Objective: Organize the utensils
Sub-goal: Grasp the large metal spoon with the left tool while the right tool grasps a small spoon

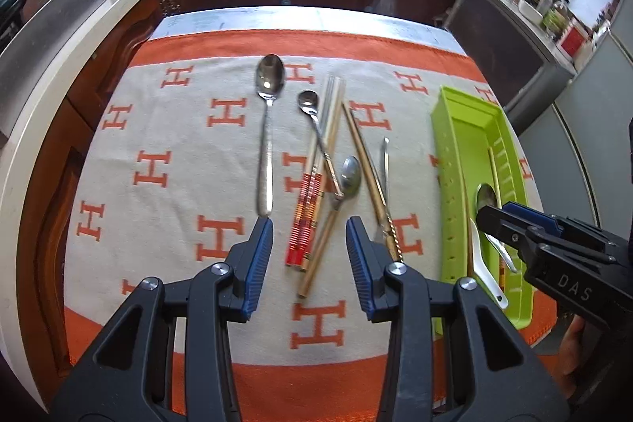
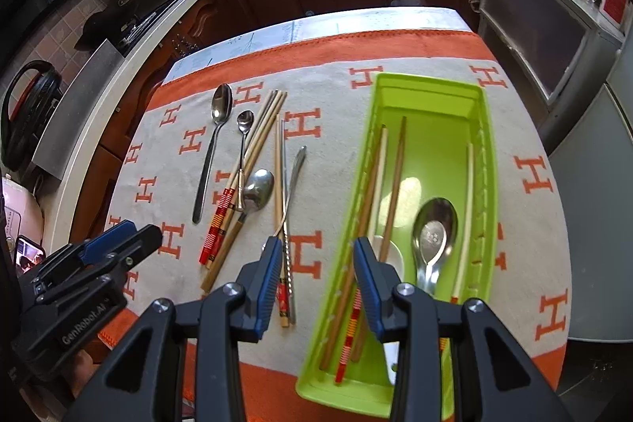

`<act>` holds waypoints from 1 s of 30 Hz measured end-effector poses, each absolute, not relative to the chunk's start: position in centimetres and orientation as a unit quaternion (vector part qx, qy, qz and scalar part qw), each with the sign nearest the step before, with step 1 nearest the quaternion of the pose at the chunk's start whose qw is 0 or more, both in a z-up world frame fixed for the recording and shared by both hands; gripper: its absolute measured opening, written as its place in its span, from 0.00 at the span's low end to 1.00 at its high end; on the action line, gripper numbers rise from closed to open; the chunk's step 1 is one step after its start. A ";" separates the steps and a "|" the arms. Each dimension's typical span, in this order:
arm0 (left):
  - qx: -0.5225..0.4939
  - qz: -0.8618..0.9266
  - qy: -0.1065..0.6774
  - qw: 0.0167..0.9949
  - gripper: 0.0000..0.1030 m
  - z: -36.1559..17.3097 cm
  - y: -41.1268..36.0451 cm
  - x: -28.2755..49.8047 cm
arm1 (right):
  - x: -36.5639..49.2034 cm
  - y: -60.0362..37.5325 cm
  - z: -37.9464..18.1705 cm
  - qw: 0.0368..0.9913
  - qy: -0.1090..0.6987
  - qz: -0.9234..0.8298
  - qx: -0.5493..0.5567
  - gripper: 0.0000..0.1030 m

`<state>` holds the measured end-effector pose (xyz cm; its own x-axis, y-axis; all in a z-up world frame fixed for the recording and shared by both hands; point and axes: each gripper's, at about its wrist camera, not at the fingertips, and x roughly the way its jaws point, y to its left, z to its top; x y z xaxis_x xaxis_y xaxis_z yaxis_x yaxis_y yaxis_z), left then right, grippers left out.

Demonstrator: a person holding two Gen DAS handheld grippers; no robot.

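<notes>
Hovering empty, both grippers' fingers [image 1: 261,248] spread wide, right gripper [image 2: 316,263] straddling the green tray's [image 2: 484,129] left rim.

Bare cloth [image 1: 166,129] left (utensils [image 1: 316,180] centre)

Right gripper [image 2: 314,269] hangs with jaws apart and empty over the near left rim of a green tray [image 2: 488,129] holding chopsticks [image 2: 395,184] and spoons [image 2: 433,236]; more utensils [image 2: 253,169] lie on the cloth [image 2: 526,129] to its left.
</notes>
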<state>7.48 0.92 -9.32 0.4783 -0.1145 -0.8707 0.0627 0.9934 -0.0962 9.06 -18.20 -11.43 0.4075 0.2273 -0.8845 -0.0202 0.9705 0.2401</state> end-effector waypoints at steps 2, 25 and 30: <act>-0.028 -0.049 0.502 0.863 0.34 -8.9 1.9 8.0 | 10.1 -17.4 -11.5 0.831 0.543 0.084 0.092 0.36; -0.042 -0.027 0.533 0.845 0.34 -14.4 6.7 18.8 | 21.8 -9.1 -18.4 0.771 0.612 0.149 0.096 0.14; -0.057 -0.017 0.552 0.832 0.34 -16.7 8.1 20.3 | 22.1 -7.8 -19.0 0.769 0.618 0.147 0.074 0.14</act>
